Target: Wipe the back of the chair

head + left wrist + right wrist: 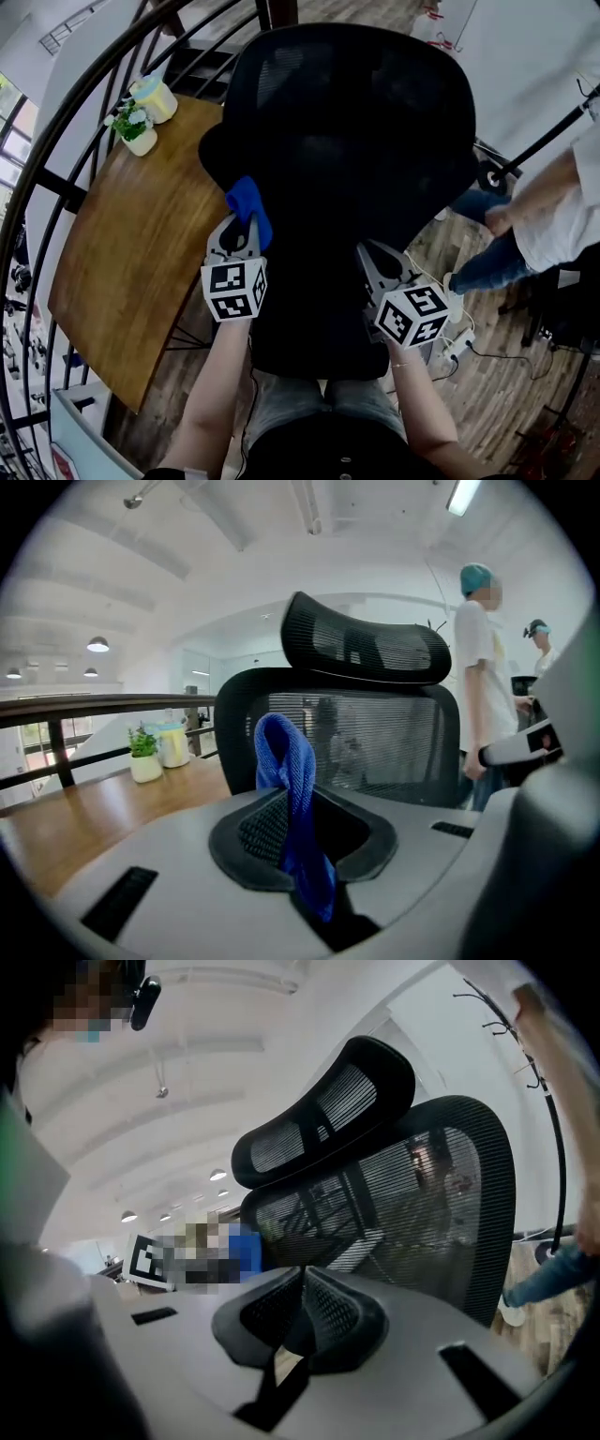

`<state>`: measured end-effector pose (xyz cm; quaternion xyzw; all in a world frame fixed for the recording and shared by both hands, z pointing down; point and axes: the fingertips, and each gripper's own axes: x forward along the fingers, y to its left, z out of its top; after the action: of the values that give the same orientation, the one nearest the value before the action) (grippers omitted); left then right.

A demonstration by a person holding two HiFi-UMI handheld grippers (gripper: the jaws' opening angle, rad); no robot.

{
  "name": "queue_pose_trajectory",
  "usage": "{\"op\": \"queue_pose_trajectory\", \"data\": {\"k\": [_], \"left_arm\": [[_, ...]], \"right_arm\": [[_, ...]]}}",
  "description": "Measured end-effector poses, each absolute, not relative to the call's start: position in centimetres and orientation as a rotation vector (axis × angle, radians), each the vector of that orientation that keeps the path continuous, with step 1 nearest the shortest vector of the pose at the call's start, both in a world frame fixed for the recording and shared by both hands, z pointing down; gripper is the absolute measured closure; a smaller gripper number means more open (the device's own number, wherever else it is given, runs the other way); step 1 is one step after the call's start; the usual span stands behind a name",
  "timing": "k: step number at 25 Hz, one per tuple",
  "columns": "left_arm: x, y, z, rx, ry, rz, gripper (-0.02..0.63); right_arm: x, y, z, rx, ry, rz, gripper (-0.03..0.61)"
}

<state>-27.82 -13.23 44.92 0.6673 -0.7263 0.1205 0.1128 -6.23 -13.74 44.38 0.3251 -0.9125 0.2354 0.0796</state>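
Note:
A black mesh office chair [356,159] with a headrest stands in front of me, its back [361,742] facing both grippers. My left gripper [239,225] is shut on a blue cloth [248,204], which sticks up between the jaws [291,799] close to the chair back's left edge. My right gripper [375,258] is shut with nothing in it, a little short of the chair back [412,1204] at its lower right. The blue cloth [244,1249] shows at the left in the right gripper view.
A wooden table [131,272] stands left of the chair, with a small potted plant [136,127] and a yellow cup [155,98] at its far end. A curved black railing [56,131] runs behind it. A person [534,225] stands at the right. Cables lie on the floor [459,347].

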Motion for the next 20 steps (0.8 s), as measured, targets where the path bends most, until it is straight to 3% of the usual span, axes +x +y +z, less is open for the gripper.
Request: {"op": "queue_pose_trajectory", "data": {"k": [8, 20], "left_arm": [[-32.5, -13.4, 45.3, 1.815, -2.258, 0.374, 0.551], [-30.0, -15.9, 47.1, 1.846, -2.188, 0.394, 0.551]], "right_arm": [[-6.9, -14.2, 45.1, 0.958, -2.703, 0.699, 0.546], [-3.6, -15.1, 46.0, 1.041, -2.665, 0.719, 0.546]]}}
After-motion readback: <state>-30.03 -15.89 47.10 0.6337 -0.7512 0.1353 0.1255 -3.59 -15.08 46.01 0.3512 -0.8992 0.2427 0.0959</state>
